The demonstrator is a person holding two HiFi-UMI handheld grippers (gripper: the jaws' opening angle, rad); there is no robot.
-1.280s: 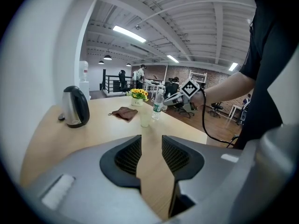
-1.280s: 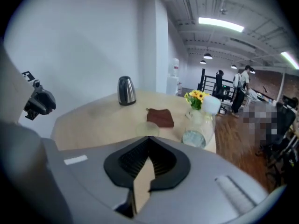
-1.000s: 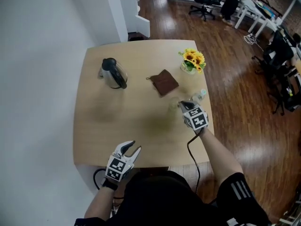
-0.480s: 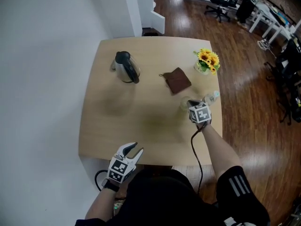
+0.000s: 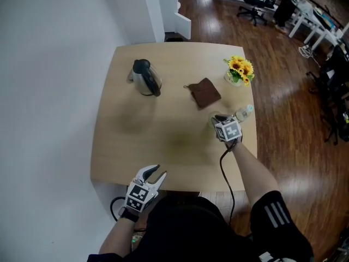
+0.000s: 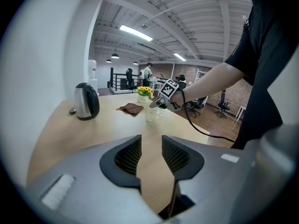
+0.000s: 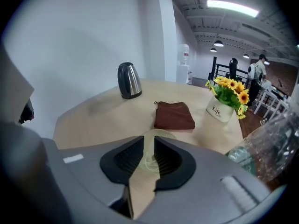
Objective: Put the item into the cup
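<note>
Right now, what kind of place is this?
Probably an open-plan office or studio: office chairs and white desks stand on the wood floor beyond the table, with strip lights on a bare industrial ceiling.

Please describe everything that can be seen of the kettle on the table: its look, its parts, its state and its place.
The kettle looks like metal, with a shiny silver body, a black lid and a black handle down one side. It stands upright with the lid closed, on the far left part of the light wooden table, well apart from the brown cloth. Nothing but the table seems to touch it.
</note>
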